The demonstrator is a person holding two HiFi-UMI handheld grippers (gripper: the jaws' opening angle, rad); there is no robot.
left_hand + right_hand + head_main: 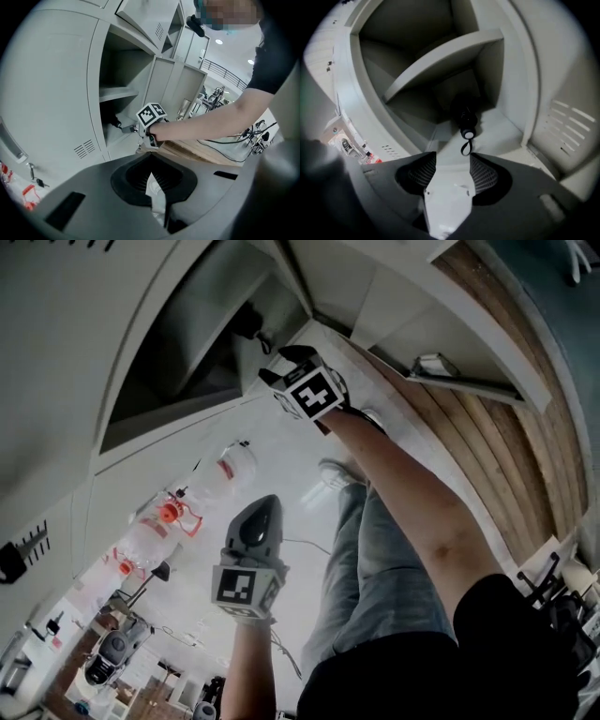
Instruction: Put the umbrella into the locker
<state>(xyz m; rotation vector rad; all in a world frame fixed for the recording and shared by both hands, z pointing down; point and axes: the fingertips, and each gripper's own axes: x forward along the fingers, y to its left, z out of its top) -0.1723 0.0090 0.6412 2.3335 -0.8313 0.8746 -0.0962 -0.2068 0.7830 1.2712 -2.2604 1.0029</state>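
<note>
Black folded umbrella (466, 119) lay in the grey metal locker (440, 54); right tongs (453, 157) open and empty, left tongs (151, 158) closed. Its strap loop (465, 148) sat right at the open tips, so it could've snagged.

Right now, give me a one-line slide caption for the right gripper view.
Open right gripper faces black umbrella lying inside the locker.

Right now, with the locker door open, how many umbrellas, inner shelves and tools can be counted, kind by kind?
Umbrella: 1
Locker shelf: 1
Tools: 2 (left tool, right tool)
Total: 4
</note>
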